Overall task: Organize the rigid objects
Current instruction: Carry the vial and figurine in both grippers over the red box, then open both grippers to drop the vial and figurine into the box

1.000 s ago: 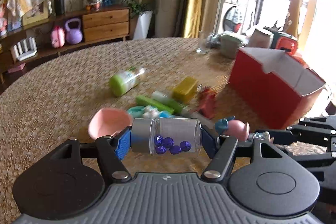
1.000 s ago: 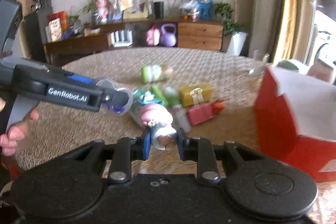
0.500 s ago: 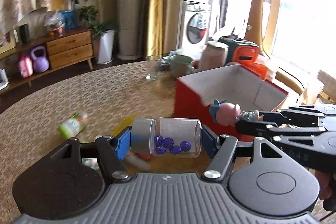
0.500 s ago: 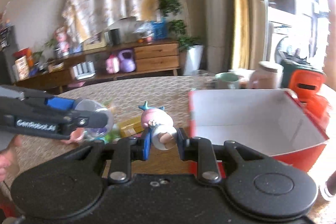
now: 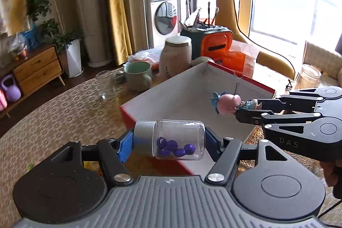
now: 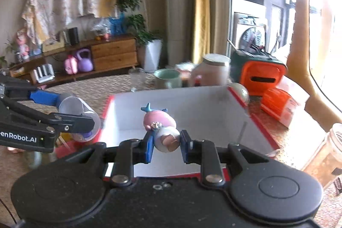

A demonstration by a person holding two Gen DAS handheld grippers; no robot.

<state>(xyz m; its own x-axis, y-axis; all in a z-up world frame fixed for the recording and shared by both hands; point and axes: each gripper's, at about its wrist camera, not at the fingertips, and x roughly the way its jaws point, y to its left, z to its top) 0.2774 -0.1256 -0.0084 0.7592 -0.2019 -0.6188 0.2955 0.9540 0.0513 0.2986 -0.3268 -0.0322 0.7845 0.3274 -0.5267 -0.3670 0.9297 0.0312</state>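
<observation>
My left gripper (image 5: 168, 142) is shut on a clear jar (image 5: 178, 140) with a grey lid and several purple balls inside, held sideways at the near left corner of the red box (image 5: 181, 91). My right gripper (image 6: 166, 142) is shut on a pink pig figurine (image 6: 160, 125) and holds it above the box's white inside (image 6: 192, 112). The right gripper with the figurine (image 5: 226, 103) also shows in the left wrist view, over the box. The left gripper with the jar (image 6: 79, 119) shows at the left in the right wrist view.
Behind the box on the woven table stand a green mug (image 5: 137, 76), a drinking glass (image 5: 105, 84), a beige canister (image 5: 176, 55) and an orange appliance (image 5: 210, 44). A glass jar (image 6: 322, 155) stands to the right of the box.
Both grippers have swung right from the pile of toys to the red box, each carrying its object. The box now fills the middle of both views.
</observation>
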